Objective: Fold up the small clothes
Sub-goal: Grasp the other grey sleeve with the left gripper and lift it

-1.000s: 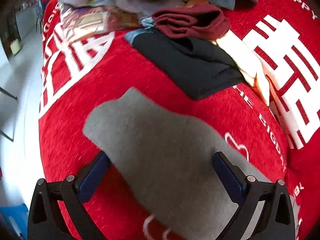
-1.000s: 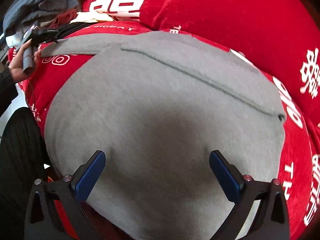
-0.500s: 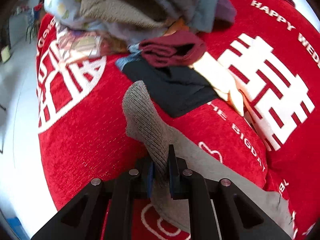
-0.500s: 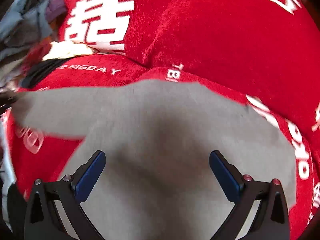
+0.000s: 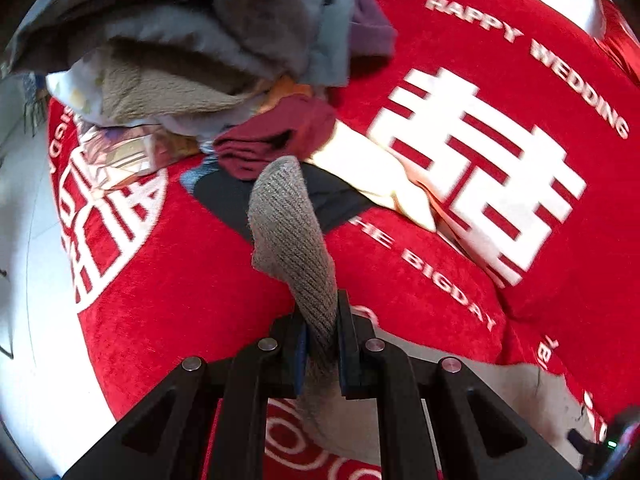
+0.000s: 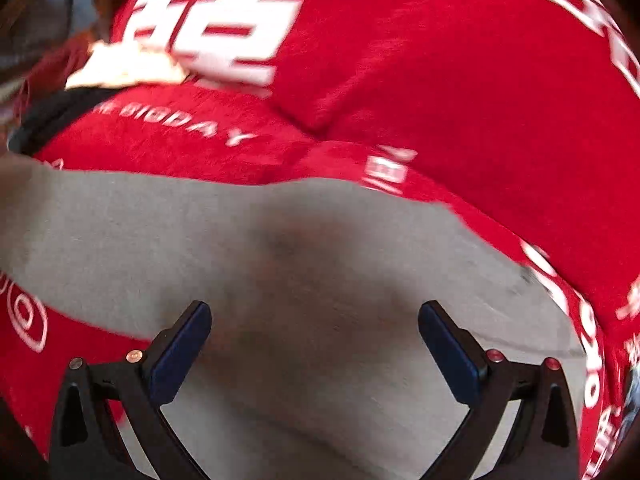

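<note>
Left wrist view: left gripper [image 5: 323,334], jaws clamped on the ribbed cuff of a grey knit garment [image 5: 289,232], lifted off the red wedding-print cover [image 5: 168,276]. Heap of unfolded clothes [image 5: 208,52] behind. Step judged: sleeve fold; next, carry the cuff across the body.

Right wrist view: right gripper [image 6: 316,334], fingers wide apart, nothing between them, above the garment's body [image 6: 312,280] spread on the cover. Blurred; garment's hem cut off.
</note>
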The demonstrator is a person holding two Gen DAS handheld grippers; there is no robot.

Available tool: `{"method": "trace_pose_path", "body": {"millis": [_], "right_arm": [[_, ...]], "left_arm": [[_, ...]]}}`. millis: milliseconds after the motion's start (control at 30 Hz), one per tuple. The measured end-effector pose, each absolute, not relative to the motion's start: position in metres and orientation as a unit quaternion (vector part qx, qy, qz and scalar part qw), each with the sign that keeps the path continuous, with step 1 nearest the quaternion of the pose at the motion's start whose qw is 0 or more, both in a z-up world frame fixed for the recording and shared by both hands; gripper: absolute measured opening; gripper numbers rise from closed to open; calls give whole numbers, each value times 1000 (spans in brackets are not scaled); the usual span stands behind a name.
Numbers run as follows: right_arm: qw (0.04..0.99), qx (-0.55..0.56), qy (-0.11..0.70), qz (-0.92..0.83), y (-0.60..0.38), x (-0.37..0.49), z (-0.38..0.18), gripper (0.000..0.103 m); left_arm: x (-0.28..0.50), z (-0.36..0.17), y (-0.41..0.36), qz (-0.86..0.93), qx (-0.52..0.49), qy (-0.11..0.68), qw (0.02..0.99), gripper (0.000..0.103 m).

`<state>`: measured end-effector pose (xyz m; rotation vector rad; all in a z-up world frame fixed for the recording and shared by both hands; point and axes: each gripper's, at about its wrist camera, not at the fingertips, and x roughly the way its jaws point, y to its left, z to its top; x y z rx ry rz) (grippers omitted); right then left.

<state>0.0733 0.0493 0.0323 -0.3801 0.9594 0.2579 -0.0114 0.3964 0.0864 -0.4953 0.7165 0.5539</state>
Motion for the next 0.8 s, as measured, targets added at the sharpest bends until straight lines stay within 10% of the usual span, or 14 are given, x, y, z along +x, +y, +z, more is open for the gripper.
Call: {"method": "trace_pose_path", "body": {"millis": [800], "right_arm": [[906,38,418,-56,-303,-38,68,103]], "left_arm": [[61,115,-101,-32,5,416,909,12]]}}
